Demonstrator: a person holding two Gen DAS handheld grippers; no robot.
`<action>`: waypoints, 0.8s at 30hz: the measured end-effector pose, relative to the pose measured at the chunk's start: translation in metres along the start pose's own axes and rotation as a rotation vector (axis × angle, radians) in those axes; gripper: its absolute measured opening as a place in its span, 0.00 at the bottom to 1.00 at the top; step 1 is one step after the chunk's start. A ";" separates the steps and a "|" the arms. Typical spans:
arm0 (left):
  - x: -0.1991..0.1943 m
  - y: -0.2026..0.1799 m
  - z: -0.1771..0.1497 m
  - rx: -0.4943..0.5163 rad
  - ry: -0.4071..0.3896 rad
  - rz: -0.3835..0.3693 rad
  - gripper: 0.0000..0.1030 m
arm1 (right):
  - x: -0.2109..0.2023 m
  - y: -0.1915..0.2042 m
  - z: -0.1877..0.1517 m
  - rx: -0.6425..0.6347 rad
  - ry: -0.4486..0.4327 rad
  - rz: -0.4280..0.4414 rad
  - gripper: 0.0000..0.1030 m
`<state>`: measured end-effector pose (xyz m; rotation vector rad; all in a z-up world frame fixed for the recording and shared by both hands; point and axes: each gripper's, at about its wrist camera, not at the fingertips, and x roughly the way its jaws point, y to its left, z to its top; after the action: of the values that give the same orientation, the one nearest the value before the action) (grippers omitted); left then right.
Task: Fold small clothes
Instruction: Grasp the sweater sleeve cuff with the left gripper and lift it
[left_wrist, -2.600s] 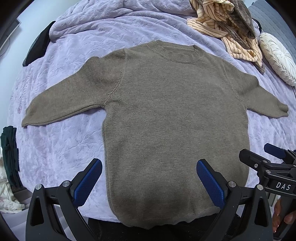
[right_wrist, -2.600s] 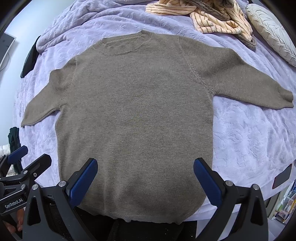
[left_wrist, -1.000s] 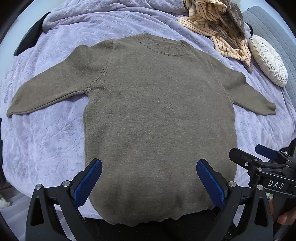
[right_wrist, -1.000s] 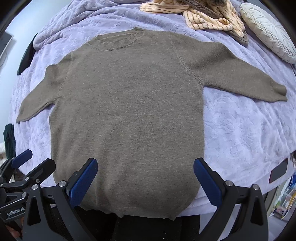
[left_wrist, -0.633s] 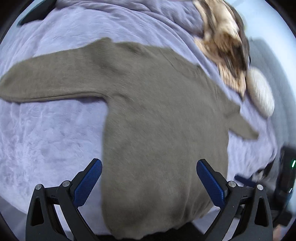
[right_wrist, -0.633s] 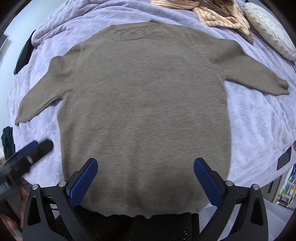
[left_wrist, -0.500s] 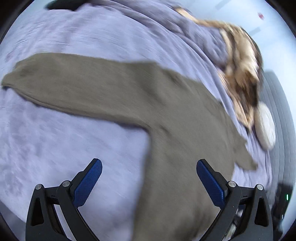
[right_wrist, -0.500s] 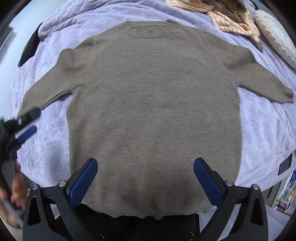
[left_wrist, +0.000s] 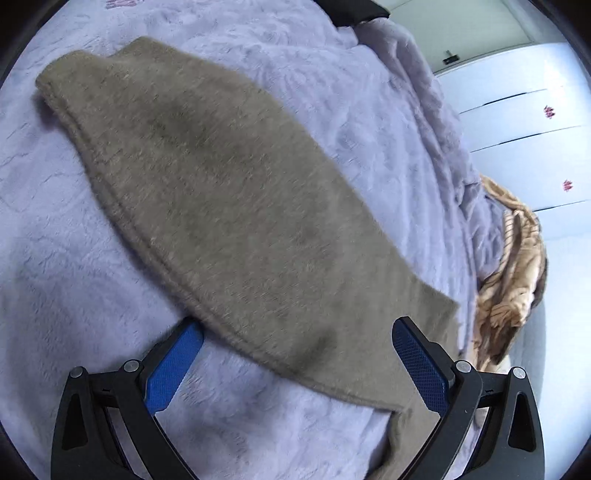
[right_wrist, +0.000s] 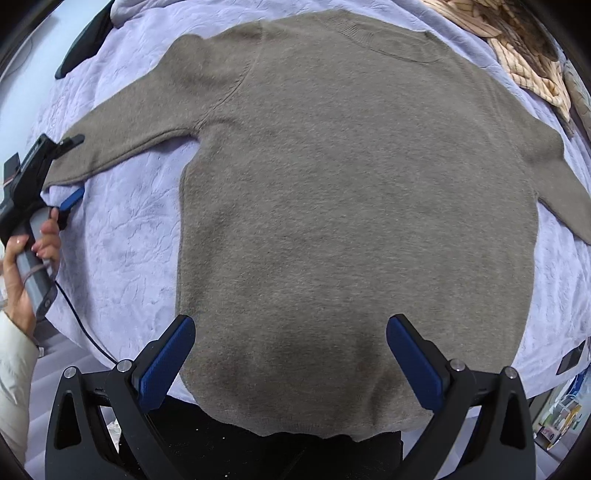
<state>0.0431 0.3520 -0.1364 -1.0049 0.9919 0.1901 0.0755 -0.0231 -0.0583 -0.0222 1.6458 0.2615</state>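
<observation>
Right wrist: sweater (right_wrist: 351, 206) flat on bedspread (right_wrist: 122, 236).

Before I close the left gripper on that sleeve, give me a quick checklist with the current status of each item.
1. Sweater spread flat on the bedspread: ok.
2. Left gripper open: ok.
3. Sleeve between its fingers: not ok; one finger is tucked under the sleeve edge, the other rides above the cloth.
4. Right gripper open, holding nothing: ok.
5. Sleeve free of the striped garment: ok.
</observation>
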 end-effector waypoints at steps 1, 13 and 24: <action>-0.003 -0.003 0.004 0.007 -0.013 -0.037 0.99 | 0.001 0.001 0.000 -0.003 0.002 -0.002 1.00; 0.007 0.000 0.020 -0.038 -0.049 0.037 0.75 | 0.004 0.010 -0.003 0.008 -0.001 0.016 1.00; -0.028 -0.060 0.004 0.120 -0.195 0.115 0.13 | -0.003 -0.027 -0.002 -0.002 -0.032 0.098 1.00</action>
<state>0.0623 0.3294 -0.0773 -0.8046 0.8724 0.3145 0.0782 -0.0504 -0.0593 0.0611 1.6173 0.3360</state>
